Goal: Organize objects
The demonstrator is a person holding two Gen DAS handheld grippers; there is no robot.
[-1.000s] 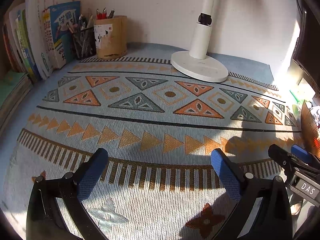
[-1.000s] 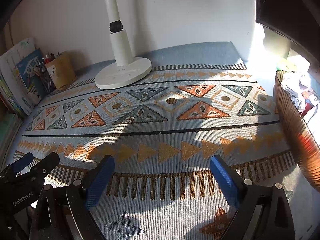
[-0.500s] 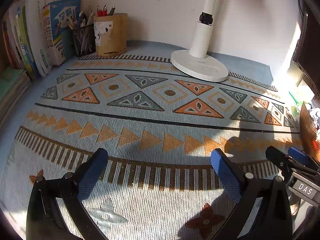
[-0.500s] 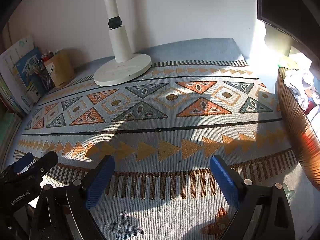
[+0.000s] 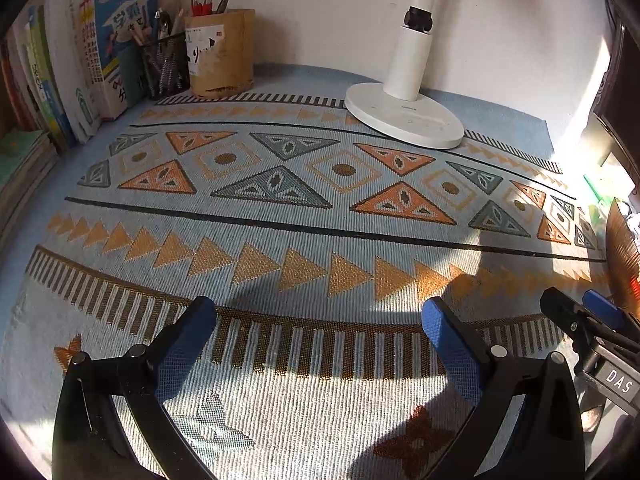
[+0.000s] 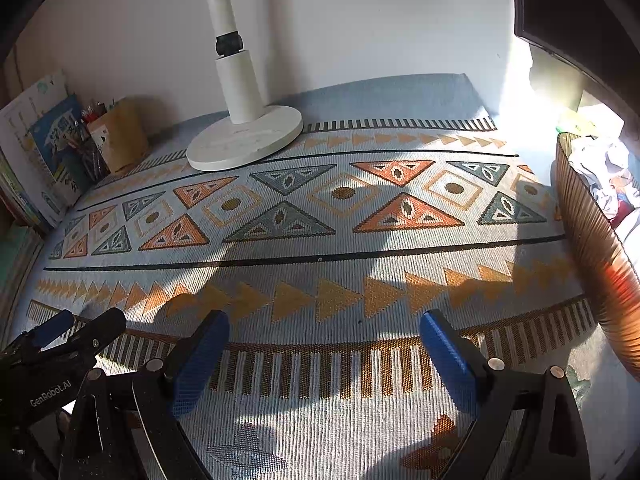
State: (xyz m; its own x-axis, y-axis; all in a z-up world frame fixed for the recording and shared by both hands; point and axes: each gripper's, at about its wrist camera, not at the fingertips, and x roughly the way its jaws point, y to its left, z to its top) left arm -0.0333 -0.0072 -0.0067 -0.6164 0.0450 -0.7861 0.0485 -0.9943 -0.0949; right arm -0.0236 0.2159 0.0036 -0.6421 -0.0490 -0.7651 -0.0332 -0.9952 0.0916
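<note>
Between the blue pads: nothing is sitting there; the left claw (image 5: pixel 320 344) is hanging spread wide over the patterned cloth (image 5: pixel 320 248), holding nothing.
Right claw (image 6: pixel 324 354): likewise gaping and holding nothing, hovering just beside the left one above the striped border of the same cloth.
Table (image 5: pixel 516 116): a woven geometric cloth is covering it, and no loose item is lying on the stretch in front of either claw.
Lamp base (image 5: pixel 404 114): a white disc with a column is standing at the back edge of the cloth, near the wall; probably heavy-footed, smooth and slippery, so the column is looking like the better hold.
Wooden pen holder (image 5: pixel 222 54): standing at the far left corner, touching or just beside a black mesh pen cup (image 5: pixel 166 64); both are rigid, likely light, and top-heavy with pens, so gripping the wall low down seems safest.
Books (image 5: pixel 92 48): leaning upright at the left edge; stiff but thin, likely to slide or fan if pinched by one cover.
Ribbed brown basket (image 6: pixel 592 240): sitting at the right edge, holding crumpled white material; its contents are soft and light, easy to pinch.
Task's thing: which item is meant for tidying I cannot tell; all candidates are well apart from the claws.
</note>
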